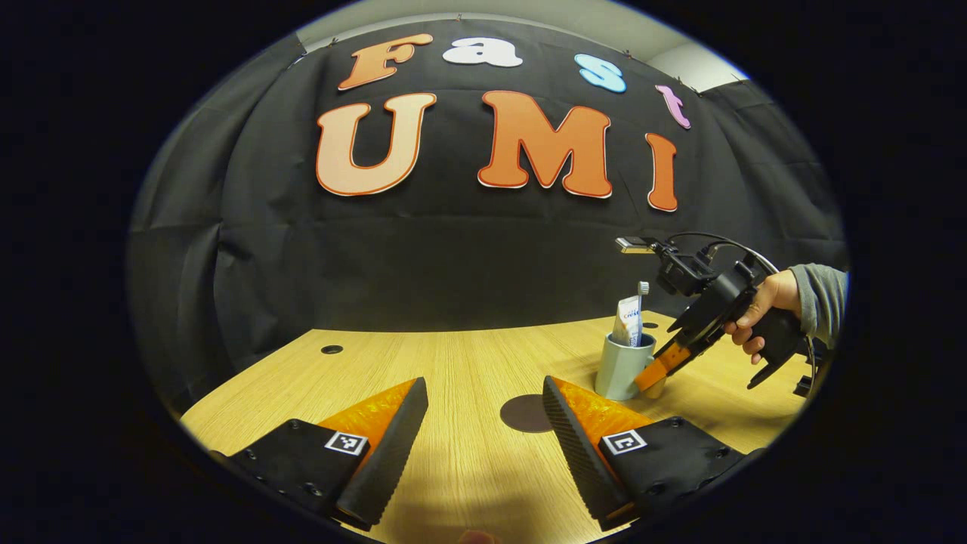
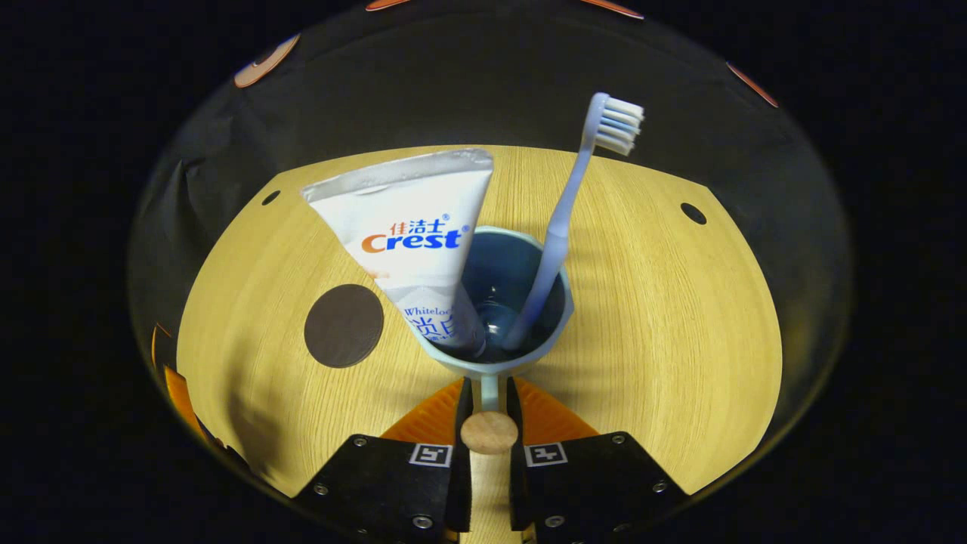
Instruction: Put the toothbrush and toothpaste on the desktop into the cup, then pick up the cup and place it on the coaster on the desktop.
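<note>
A pale blue cup point(image 2: 555, 298) stands on the wooden desk with a white toothpaste tube point(image 2: 412, 227) and a light blue toothbrush point(image 2: 563, 208) leaning in it, bristles up. My right gripper point(image 2: 489, 385) is shut on the cup's handle point(image 2: 489, 432), one finger pressing each side. In the left gripper view the cup point(image 1: 621, 369) sits at mid right, with the right gripper point(image 1: 651, 378), held by a hand, at its handle side. The dark round coaster point(image 1: 526, 413) point(image 2: 344, 326) lies flat beside the cup. My left gripper point(image 1: 483, 385) hovers open over the desk, nothing between its fingers.
The light wooden desk point(image 1: 453, 355) has small round cable holes point(image 1: 331, 349) point(image 2: 693, 213) near its back edge. The black cloth wall closes off the back. A grey sleeve point(image 1: 823, 298) reaches in from the right.
</note>
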`<state>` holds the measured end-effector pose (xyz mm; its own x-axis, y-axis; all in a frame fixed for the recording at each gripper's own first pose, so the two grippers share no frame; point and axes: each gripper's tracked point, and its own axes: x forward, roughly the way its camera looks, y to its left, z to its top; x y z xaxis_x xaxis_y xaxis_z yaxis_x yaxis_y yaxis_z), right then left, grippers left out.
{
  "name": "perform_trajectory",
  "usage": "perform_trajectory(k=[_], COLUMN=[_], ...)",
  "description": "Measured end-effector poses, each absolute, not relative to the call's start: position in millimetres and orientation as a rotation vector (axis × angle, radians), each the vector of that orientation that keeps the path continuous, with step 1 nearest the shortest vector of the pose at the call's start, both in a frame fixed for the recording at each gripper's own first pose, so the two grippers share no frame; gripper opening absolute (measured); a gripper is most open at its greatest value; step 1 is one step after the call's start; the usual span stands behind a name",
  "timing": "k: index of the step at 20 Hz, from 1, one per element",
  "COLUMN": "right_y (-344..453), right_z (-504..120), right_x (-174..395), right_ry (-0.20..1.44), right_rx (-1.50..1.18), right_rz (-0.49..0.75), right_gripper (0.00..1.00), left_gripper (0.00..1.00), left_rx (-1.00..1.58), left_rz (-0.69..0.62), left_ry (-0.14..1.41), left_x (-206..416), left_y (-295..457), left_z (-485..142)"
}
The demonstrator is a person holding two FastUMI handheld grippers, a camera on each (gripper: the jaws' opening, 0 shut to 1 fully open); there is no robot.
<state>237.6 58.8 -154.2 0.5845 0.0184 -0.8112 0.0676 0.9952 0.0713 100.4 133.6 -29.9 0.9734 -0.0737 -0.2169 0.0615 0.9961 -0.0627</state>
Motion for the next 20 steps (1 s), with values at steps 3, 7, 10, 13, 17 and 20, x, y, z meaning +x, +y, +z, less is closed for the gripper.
perform_trajectory(k=[3,7,10,13,17,20], right_y=[61,65,65,63,60,61], right_z=[-152,-150,-148,-145,-142,-141], right_x=[240,243,245,246,248,249], right_ry=[0.913,0.884,0.864,0.850,0.846,0.846], right_rx=[0.110,0.131,0.118,0.098,0.071,0.057], right_rz=[-0.004,0.033,0.058,0.088,0.127,0.143], right_gripper=[0.20,0.20,0.20,0.20,0.20,0.20], left_gripper=[0.97,0.97,0.97,0.97,0.97,0.97], left_rx=[-0.055,-0.070,-0.060,-0.073,-0.084,-0.092], left_rz=[-0.064,-0.056,-0.041,-0.031,-0.011,0.008], left_ry=[0.228,0.237,0.242,0.242,0.256,0.266], left_x=[97,91,87,83,76,75], left_y=[136,138,142,144,148,161], left_z=[-31,-35,-38,-39,-39,-46])
